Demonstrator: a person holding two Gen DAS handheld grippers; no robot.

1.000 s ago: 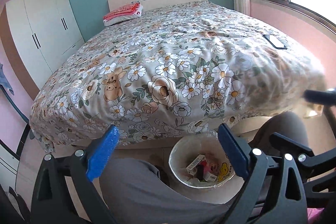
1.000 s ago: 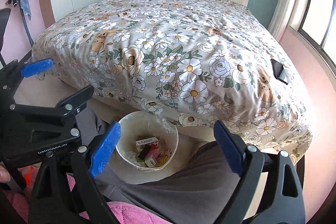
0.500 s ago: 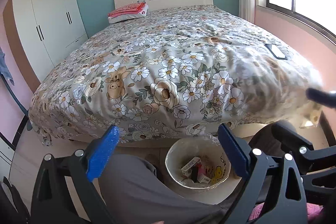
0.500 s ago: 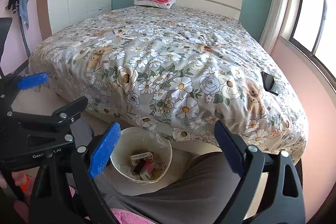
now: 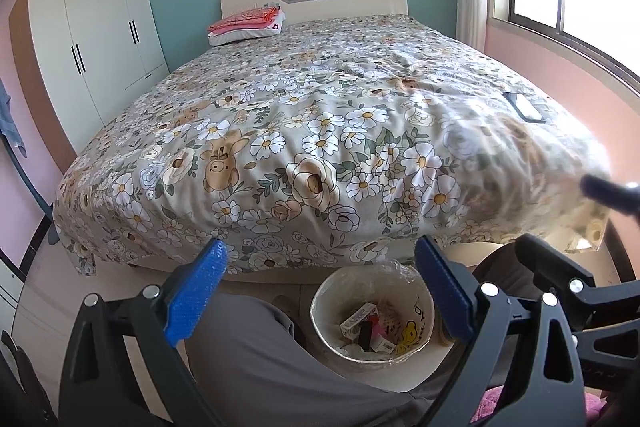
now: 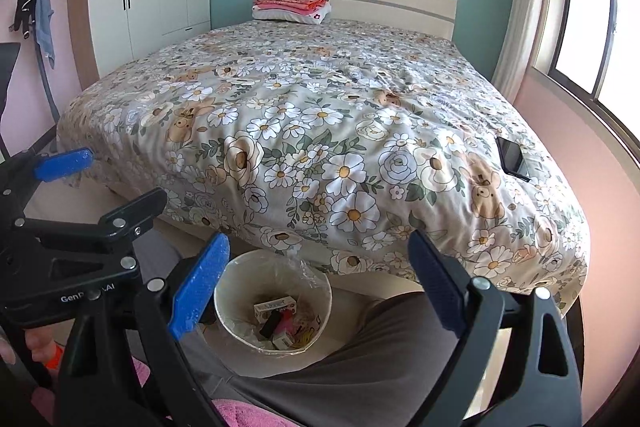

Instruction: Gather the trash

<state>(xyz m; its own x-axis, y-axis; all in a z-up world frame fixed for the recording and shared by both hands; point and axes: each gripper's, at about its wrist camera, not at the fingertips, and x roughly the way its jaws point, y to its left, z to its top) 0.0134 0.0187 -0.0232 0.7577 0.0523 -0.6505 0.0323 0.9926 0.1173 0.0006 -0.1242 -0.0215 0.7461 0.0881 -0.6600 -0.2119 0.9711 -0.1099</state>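
- Jaws of left gripper (image 5: 320, 291) spread wide, nothing between them; same for right gripper (image 6: 318, 285), wide apart and empty.
- Lap in grey trousers (image 5: 256, 355) directly below both grippers, knees either side of the bin.
- Lined trash bin (image 5: 424, 301) on the floor between the knees, just in front of the bed's foot; inside, a small carton (image 5: 358, 317), a dark stick-like item and other bright wrappers, too small to name.
- Floral bedspread (image 6: 320, 131) beyond, with no litter visible on it; likely little or nothing left to collect within reach.
- Black phone (image 6: 512, 157) near the bed's right edge: risk of taking it for rubbish, being the only loose item there, and dropping it in the bin.
- Further risk: the loose liner rim snagging on a jaw tip and pulling free on any reach into the bin.
- Folded pink bedding (image 6: 292, 7) at the headboard, white wardrobe (image 5: 96, 39) further back on the left.
- Seen only from the right wrist: left gripper's body from the side, and hanging clothes (image 6: 42, 11) on the left wall.
- Seen only from the left wrist: yellow figure printed inside the bin, and a blurred dark tip of the right gripper at the edge.
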